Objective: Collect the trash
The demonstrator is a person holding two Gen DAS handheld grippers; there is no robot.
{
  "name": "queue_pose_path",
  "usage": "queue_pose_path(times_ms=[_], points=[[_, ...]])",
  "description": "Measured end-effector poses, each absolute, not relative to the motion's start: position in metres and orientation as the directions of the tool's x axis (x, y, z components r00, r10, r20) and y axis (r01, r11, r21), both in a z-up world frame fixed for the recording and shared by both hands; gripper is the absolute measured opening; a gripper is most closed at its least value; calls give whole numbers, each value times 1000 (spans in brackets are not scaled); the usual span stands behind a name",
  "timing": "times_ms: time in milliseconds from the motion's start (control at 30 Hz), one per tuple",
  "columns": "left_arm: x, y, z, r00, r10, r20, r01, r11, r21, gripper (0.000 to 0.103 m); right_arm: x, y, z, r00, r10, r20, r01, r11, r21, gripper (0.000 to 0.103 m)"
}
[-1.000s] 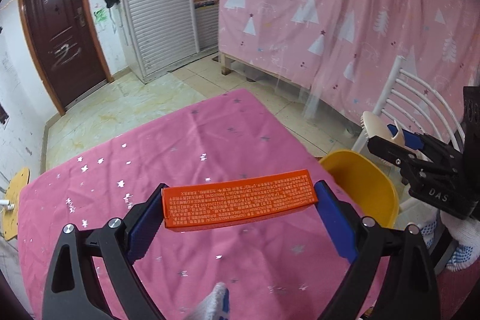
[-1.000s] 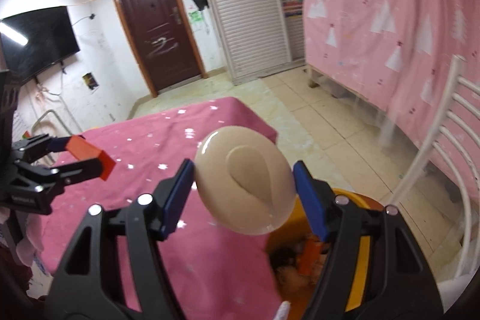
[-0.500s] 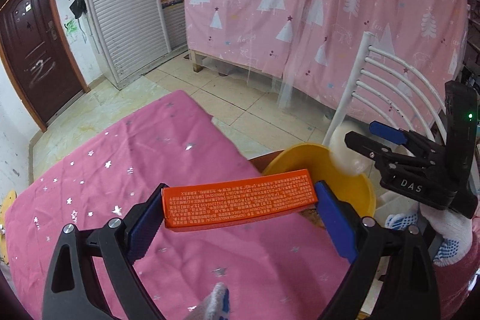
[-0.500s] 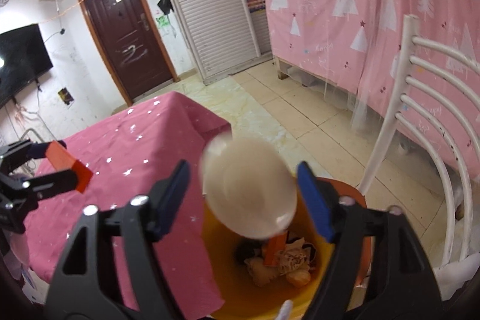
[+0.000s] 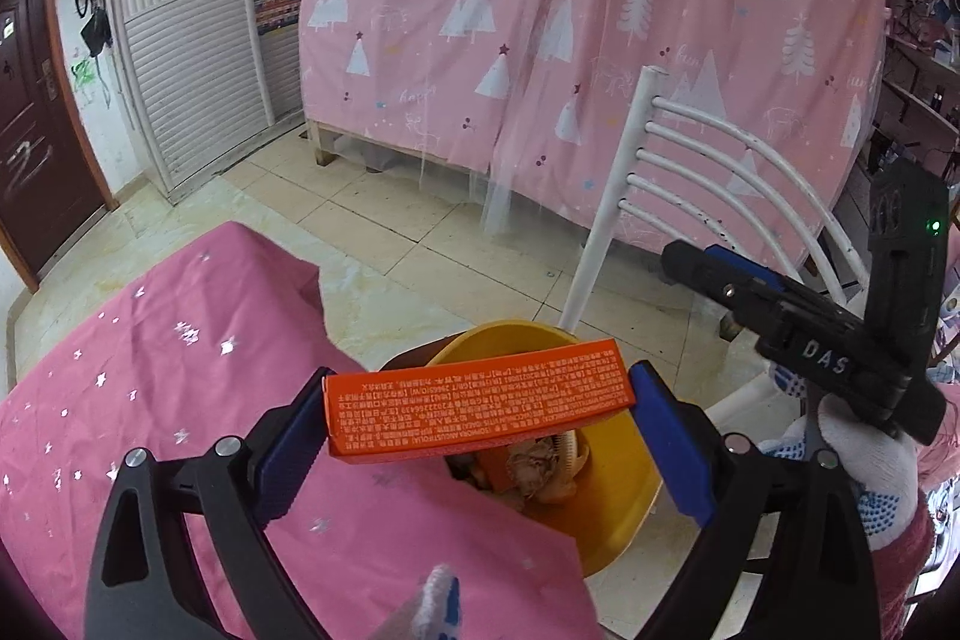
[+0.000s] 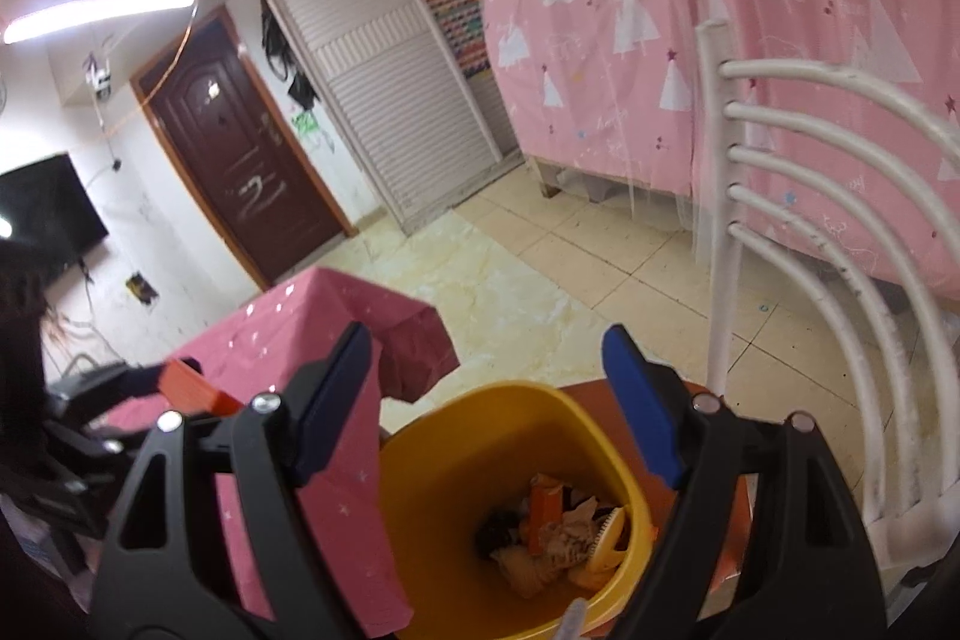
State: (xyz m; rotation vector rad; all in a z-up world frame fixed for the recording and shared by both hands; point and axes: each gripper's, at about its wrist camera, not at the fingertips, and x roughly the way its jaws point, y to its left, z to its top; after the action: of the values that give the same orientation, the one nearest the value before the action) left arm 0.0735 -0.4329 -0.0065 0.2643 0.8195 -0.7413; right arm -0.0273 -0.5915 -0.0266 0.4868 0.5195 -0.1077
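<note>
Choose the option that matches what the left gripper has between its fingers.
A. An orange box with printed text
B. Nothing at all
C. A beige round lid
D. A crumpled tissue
A: in the left wrist view, the left gripper is shut on the orange box, its blue fingers pressing on the two ends, above the yellow bin.

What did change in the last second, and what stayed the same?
The right tongs have just been opening: the beige cup they held is gone. Both tongs moved over the yellow bin. The left tongs still clamp the orange box.
</note>
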Motion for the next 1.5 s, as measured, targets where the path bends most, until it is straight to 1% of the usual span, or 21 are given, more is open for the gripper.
queue_pose_path(times_ms=[100,300,433,500,767,967,1067,1200,1500], points=[[72,-446,-11,432,-504,-748,707,704,-67,88,-35,-600,-23,878,3,-479,233,871,433,76],[64,-459,-14,419,-513,-749,728,683,-61,88,-38,-601,-18,886,-7,-464,234,870,434,77],[62,-453,-14,417,-516,-748,727,684,-66,88,-40,-598,-19,889,-12,-458,234,871,431,78],[63,-446,-12,416,-520,-746,722,687,-77,88,-40,-598,-18,890,-15,-455,234,872,430,81],[67,-420,-3,390,-576,-718,722,675,-150,88,-35,-581,-14,891,-1,-454,209,889,407,81],[70,-424,-6,381,-582,-719,734,663,-147,88,-34,-578,-13,893,7,-451,198,892,406,81],[70,-430,-8,381,-585,-716,745,653,-137,93,-37,-579,-13,895,1,-446,204,889,411,81],[69,-436,-11,360,-602,-713,757,635,-153,93,-38,-584,-14,896,-3,-445,212,882,420,81],[70,-429,-13,373,-592,-715,732,661,-165,93,-37,-583,-13,895,0,-446,210,882,422,81]])
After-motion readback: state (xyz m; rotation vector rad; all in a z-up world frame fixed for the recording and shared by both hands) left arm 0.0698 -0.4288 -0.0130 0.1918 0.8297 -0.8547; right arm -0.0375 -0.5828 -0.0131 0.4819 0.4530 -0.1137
